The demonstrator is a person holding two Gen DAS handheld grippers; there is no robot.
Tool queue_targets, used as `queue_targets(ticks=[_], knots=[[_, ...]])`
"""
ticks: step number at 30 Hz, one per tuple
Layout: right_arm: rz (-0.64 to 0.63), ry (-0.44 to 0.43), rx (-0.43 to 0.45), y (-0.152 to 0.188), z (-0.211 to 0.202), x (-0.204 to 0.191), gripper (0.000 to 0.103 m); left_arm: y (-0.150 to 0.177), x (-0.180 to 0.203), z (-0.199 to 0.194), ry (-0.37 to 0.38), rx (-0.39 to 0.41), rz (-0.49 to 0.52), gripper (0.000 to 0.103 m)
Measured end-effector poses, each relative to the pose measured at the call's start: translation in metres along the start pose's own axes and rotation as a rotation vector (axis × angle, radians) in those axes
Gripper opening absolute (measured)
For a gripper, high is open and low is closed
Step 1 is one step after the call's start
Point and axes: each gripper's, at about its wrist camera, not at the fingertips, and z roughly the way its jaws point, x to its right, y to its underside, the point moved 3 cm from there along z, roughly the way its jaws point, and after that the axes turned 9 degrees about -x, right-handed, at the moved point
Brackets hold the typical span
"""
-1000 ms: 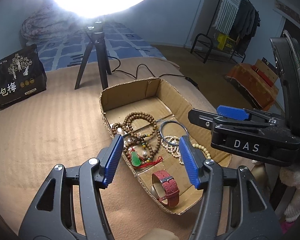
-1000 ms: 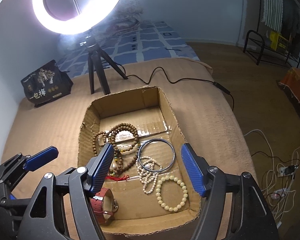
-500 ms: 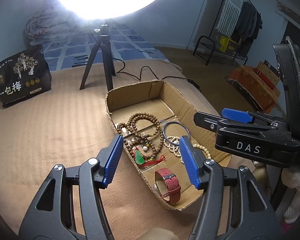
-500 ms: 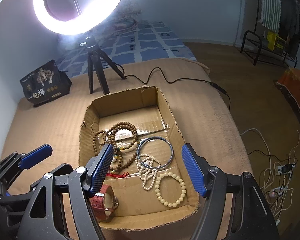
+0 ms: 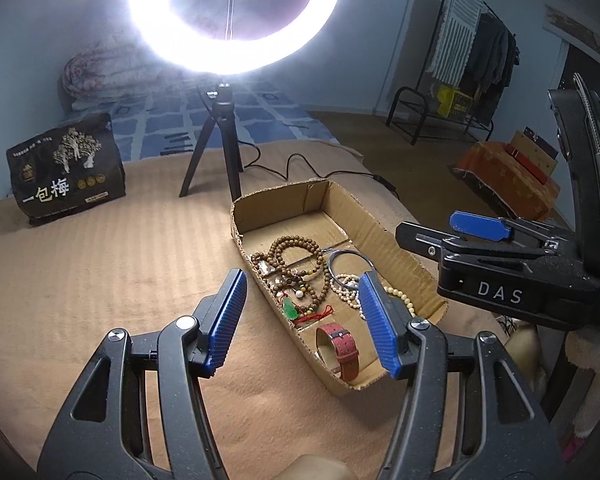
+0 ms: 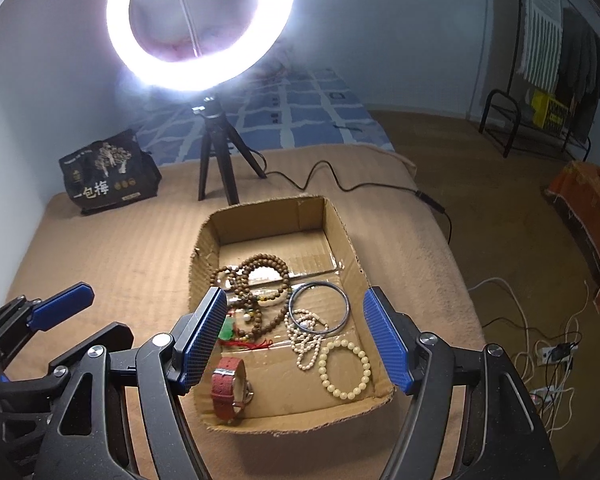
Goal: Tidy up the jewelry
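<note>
**Both tongs wait open above the jewelry box**

Both tongs are partly open and hold nothing. Left gripper hangs over the near left side of the cardboard box. Right gripper hangs over the near end of the same box, with the jewelry showing between its blue pads.

All the jewelry sits inside the box. Brown wooden beads lie coiled near the middle. A green pendant on a red cord sits by them. A metal bangle lies partly on a string of small white beads. A cream bead bracelet is near the front. A red watch rests in the front left corner.

I think the tongs wait high so the person can choose a piece. The beads are tangled, so pulling one may drag others.

The box sits on a tan blanket. Behind it a ring light on a tripod lights the box. A black bag stands farther left.
</note>
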Motion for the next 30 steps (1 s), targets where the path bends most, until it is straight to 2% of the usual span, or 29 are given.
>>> queue_targets(ticks=[8, 12, 14, 17, 20, 30], knots=[[-0.001, -0.001, 0.042, 0.011, -0.026, -0.006, 0.071, 0.009, -0.003, -0.04, 0.008, 0.051, -0.009, 0.061], [-0.022, 0.025, 0.067, 0.017, -0.04, -0.014, 0.071, 0.015, -0.001, -0.063, -0.005, 0.098, 0.003, 0.076], [-0.035, 0.043, 0.083, 0.02, -0.048, -0.018, 0.072, 0.017, 0.001, -0.072, -0.01, 0.112, 0.012, 0.076], [-0.046, 0.067, 0.112, 0.022, -0.057, -0.023, 0.081, 0.021, 0.005, -0.086, -0.027, 0.133, 0.036, 0.077], [-0.065, 0.098, 0.14, 0.026, -0.067, -0.027, 0.081, 0.024, 0.008, -0.094, -0.039, 0.147, 0.047, 0.083], [-0.057, 0.099, 0.182, 0.036, -0.085, -0.034, 0.082, 0.035, 0.019, -0.107, -0.078, 0.149, 0.096, 0.084]])
